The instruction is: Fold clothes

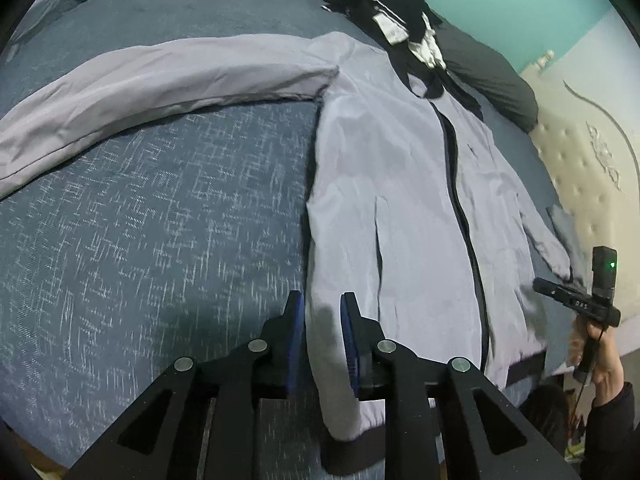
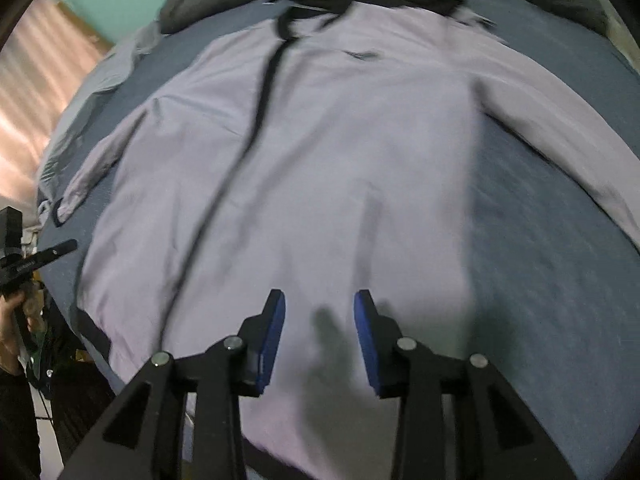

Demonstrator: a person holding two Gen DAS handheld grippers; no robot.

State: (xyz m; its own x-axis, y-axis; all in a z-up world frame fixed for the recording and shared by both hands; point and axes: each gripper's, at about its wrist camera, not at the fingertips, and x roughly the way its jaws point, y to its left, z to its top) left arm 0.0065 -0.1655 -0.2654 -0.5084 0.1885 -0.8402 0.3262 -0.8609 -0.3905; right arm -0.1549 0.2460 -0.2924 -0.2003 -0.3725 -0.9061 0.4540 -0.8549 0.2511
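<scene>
A lavender-grey zip jacket [image 1: 400, 184] lies front up on the blue bed cover [image 1: 140, 220], dark zip closed and collar towards the pillows. One sleeve [image 1: 160, 80] stretches far out to the left. My left gripper [image 1: 322, 320] hovers open over the jacket's lower left edge; its blue pads are apart and press on nothing. In the right wrist view the jacket [image 2: 320, 140] fills the frame. My right gripper [image 2: 320, 320] stands open above the lower front, its shadow on the cloth and nothing between the pads. The other sleeve [image 2: 580, 140] runs out to the right.
A heap of black and white clothes [image 1: 392, 12] lies past the collar, against a dark grey pillow [image 1: 492, 72]. A cream tufted headboard [image 1: 580, 160] stands on the right. The person's hand [image 1: 600, 360] holds the other tool at the bed's edge. A pink curtain [image 2: 44, 80] hangs at the left.
</scene>
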